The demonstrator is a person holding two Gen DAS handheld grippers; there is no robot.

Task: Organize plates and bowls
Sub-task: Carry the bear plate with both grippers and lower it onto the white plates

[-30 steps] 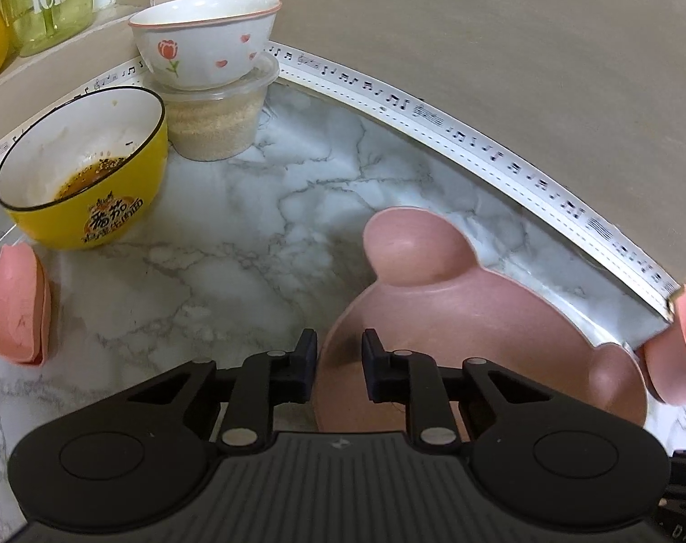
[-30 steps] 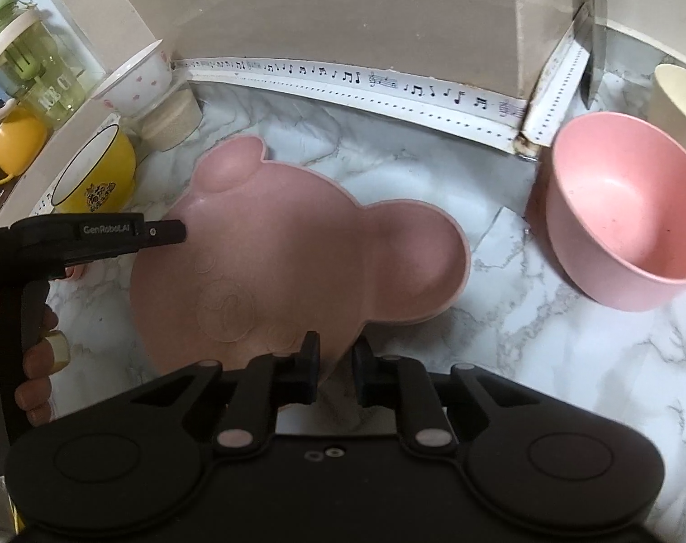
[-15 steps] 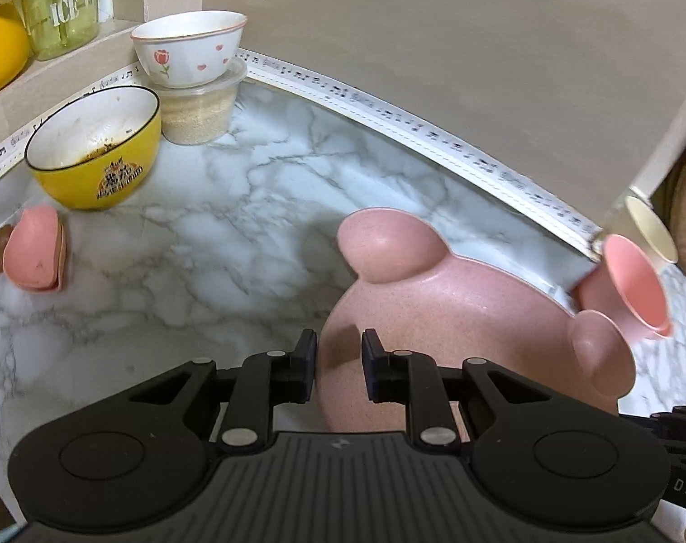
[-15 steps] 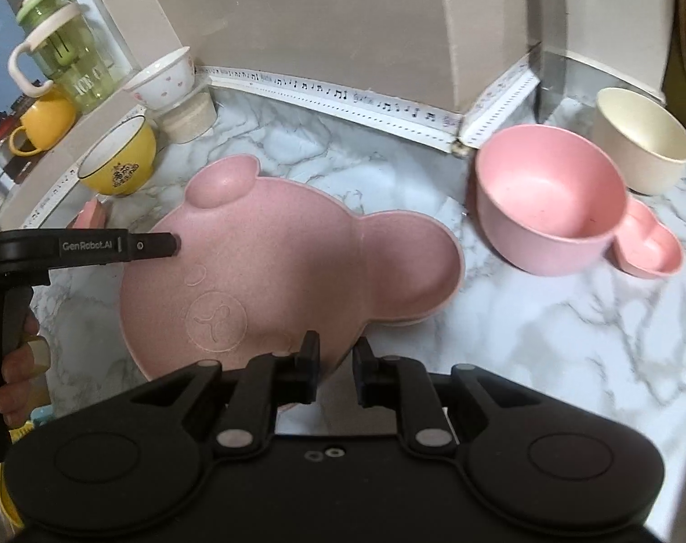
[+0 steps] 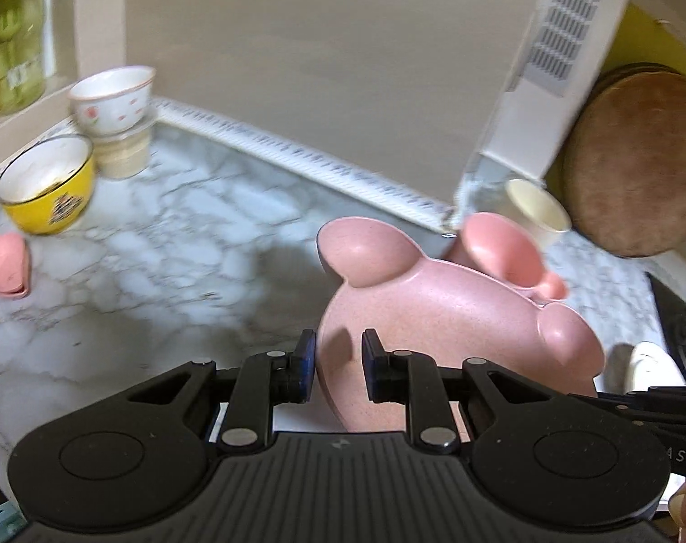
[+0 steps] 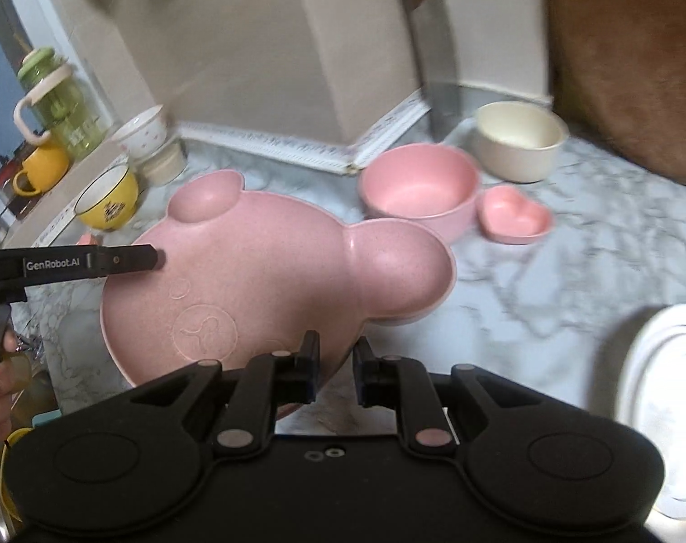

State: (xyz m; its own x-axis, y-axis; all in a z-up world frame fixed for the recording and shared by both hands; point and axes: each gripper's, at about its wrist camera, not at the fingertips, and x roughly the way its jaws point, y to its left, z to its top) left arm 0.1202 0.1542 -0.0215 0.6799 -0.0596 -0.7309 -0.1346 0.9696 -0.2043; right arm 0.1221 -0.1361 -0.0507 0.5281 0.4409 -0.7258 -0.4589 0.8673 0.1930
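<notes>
A pink bear-shaped plate [image 6: 261,280] hangs above the marble counter [image 5: 171,235], carried by both grippers. My left gripper [image 5: 338,364] is shut on its left rim; in the right wrist view that gripper [image 6: 155,259] reaches in from the left. My right gripper [image 6: 336,364] is shut on the near rim. Seen from the left wrist, the plate [image 5: 456,316] looks tilted, ears pointing away. Behind it stand a pink bowl [image 6: 415,190], a pink heart dish [image 6: 515,215] and a cream bowl [image 6: 517,140].
A yellow bowl [image 5: 46,185], and a white flowered bowl [image 5: 112,99] on a plastic tub, stand at the back left. A small pink dish [image 5: 6,262] lies at the left edge. White plates [image 6: 669,407] sit at the right. A brown round board [image 5: 632,163] leans at the back right.
Both grippers have risen and drawn back with the pink plate, lifting it off the counter. The bowls at the back right and the white plates have come into view.
</notes>
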